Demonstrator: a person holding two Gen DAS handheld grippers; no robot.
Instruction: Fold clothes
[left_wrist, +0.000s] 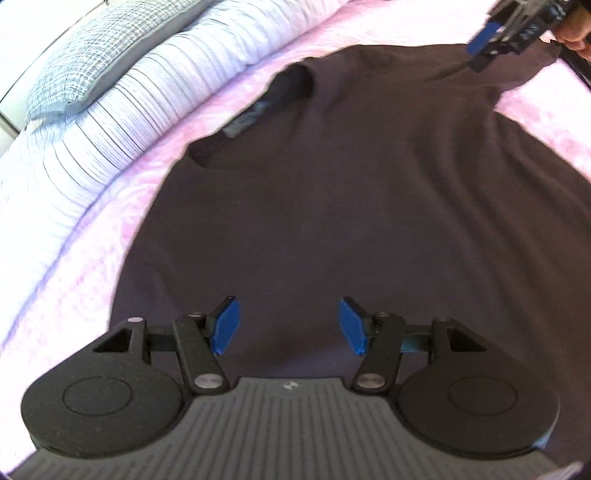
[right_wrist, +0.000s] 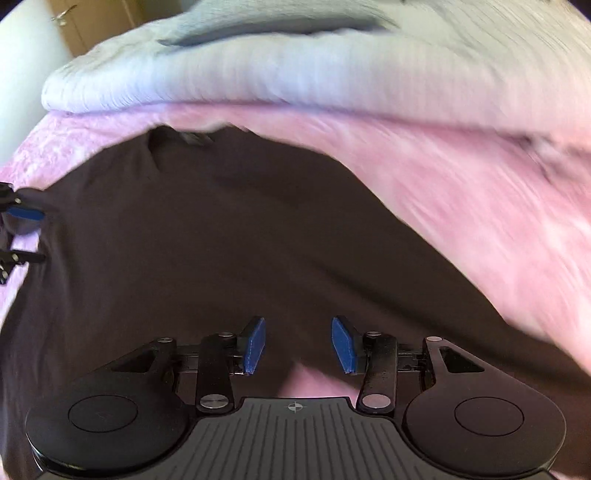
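While flat, dark shirt (left_wrist: 332, 192) beneath left gripper (left_wrist: 288, 326)

Both wrist views close above dark shirt (left_wrist: 332, 203), looking down from opposite sleeves; shirt shared.

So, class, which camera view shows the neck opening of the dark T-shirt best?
The left wrist view. There the T-shirt lies spread on the pink blanket, and its neck opening shows as a full curve with the label inside. The right wrist view is blurred and shows the neck opening only as a small, smeared patch at the far edge.
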